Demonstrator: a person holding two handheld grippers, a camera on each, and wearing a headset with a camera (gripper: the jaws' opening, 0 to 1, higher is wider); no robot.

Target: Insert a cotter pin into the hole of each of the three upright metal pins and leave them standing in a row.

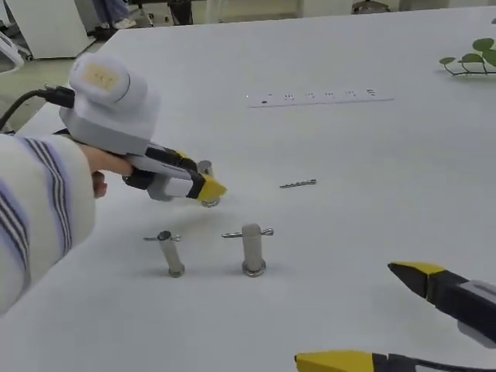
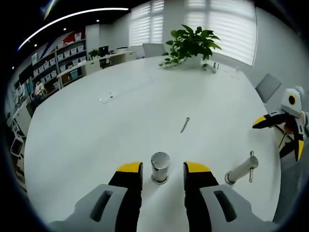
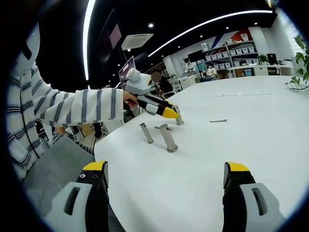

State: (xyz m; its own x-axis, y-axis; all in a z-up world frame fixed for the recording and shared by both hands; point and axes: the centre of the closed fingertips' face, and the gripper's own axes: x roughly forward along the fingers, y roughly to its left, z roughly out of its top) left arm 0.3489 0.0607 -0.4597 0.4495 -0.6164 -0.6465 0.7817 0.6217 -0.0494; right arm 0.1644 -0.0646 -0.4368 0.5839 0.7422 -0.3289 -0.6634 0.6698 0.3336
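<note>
Currently the left tool stands partly open astride the bare metal pin, both jaws just clear of it; closing off-centre could topple it. The loose cotter pin lies well ahead of that tool (untouched), and the right tool gapes wide, empty.
</note>
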